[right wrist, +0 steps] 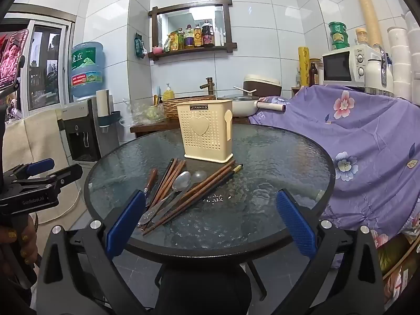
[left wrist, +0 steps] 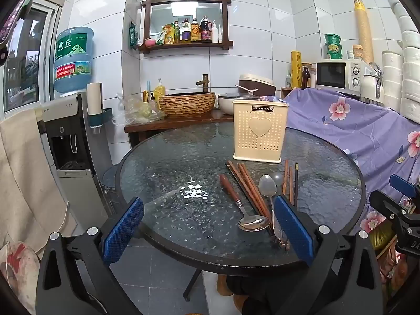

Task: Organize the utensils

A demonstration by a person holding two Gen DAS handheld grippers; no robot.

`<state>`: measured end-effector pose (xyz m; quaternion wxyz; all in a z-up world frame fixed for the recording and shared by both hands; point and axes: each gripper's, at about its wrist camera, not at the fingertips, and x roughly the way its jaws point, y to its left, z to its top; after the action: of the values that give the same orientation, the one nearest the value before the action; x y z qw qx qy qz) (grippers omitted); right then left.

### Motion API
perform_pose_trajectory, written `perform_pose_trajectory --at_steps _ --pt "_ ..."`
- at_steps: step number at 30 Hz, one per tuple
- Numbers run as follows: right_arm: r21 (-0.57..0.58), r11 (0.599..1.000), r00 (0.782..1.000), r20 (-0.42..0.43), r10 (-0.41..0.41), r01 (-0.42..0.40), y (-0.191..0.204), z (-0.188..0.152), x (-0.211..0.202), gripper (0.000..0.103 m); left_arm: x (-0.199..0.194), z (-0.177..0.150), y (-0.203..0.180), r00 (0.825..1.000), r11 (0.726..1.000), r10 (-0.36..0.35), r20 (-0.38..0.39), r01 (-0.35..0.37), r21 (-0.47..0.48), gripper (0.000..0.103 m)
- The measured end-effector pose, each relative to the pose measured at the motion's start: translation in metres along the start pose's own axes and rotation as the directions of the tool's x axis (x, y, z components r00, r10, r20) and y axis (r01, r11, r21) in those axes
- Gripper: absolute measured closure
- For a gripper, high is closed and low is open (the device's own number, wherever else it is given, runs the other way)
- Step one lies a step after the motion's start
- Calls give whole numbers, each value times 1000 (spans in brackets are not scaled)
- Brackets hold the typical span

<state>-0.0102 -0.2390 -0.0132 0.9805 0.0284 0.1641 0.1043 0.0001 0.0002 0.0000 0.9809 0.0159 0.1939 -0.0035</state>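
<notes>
So the utensils [right wrist: 178,191], chopsticks plus a few spoons, are lying loose in a heap on the round glass worktop [right wrist: 262,225], right in front of the upright cream holder [right wrist: 204,131]. Left gripper [left wrist: 207,225] and right gripper [right wrist: 210,223] both hover at the near edge, jaws spread wide with nothing in them.

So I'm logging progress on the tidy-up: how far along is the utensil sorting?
Nothing looks done: no utensil shows above the cream holder. Nothing is in hand either; the left gripper and right gripper are both open and empty. Still left on the glass table: the chopsticks, the metal spoon and the wooden-handled spoon.
</notes>
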Motion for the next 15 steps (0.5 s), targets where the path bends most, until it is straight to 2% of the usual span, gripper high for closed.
perform_pose_trajectory --at_steps 15 --pt "-6 1000 1000 -8 -2 2 0 0 1 5 4 -2 1 1000 1000 -2 -14 2 -14 6"
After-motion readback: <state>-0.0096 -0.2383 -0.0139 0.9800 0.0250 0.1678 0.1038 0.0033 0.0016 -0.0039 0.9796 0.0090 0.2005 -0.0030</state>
